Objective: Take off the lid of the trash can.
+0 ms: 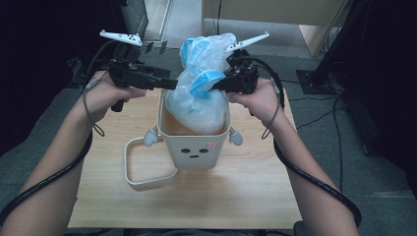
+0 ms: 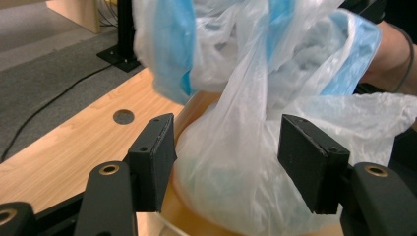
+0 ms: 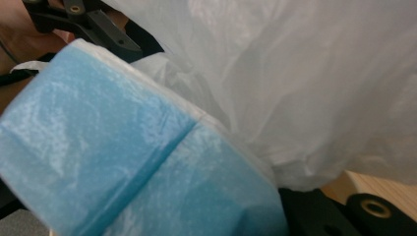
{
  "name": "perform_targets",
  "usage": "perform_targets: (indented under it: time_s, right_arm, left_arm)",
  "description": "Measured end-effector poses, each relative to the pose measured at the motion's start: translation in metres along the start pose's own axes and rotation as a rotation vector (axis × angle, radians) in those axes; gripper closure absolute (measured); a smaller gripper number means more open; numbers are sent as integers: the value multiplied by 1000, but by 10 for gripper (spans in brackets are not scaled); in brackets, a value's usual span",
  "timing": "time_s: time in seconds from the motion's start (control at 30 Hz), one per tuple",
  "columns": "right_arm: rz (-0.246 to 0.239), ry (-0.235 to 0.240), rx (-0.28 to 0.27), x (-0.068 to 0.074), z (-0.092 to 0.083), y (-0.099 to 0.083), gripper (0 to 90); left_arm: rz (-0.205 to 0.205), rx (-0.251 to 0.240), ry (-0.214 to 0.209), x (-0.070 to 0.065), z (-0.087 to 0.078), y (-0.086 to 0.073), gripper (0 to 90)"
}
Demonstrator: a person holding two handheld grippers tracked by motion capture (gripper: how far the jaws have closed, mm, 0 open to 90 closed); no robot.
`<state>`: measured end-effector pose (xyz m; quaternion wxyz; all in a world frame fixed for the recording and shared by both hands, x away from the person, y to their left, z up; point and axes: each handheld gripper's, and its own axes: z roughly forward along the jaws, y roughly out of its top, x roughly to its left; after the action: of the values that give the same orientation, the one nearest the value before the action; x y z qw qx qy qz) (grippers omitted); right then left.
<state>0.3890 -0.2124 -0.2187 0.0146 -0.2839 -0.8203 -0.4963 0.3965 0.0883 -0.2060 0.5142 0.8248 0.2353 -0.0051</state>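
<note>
Left tongs [image 1: 169,83] stand apart beside the plastic bag [image 1: 199,105], pads clear of the film. Bag sits in the cream bin [image 1: 194,145] at the counter [image 1: 246,191] middle, toward the far edge. Right tongs [image 1: 216,87] are clamped on the bag's blue handle [image 1: 202,82].

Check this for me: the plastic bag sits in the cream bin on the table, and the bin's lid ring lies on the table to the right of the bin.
Wrong side. The high view shows the plastic bag in the cream bin on the table, but the lid ring lies to the left of the bin, not the right.
</note>
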Motion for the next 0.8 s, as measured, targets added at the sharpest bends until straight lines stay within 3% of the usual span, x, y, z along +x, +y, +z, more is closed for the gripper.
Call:
perform_targets:
  time_s: [0.23, 0.37, 0.8]
  right_arm:
    - [-2, -23, -18, 6, -14, 6, 866]
    - [10, -24, -37, 5, -23, 10, 866]
    - [27, -69, -103, 3, -60, 16, 861]
  left_arm:
    - [9, 17, 42, 3, -12, -9, 381]
    - [-9, 2, 42, 7, -14, -14, 382]
    - [-4, 6, 49, 9, -11, -20, 385]
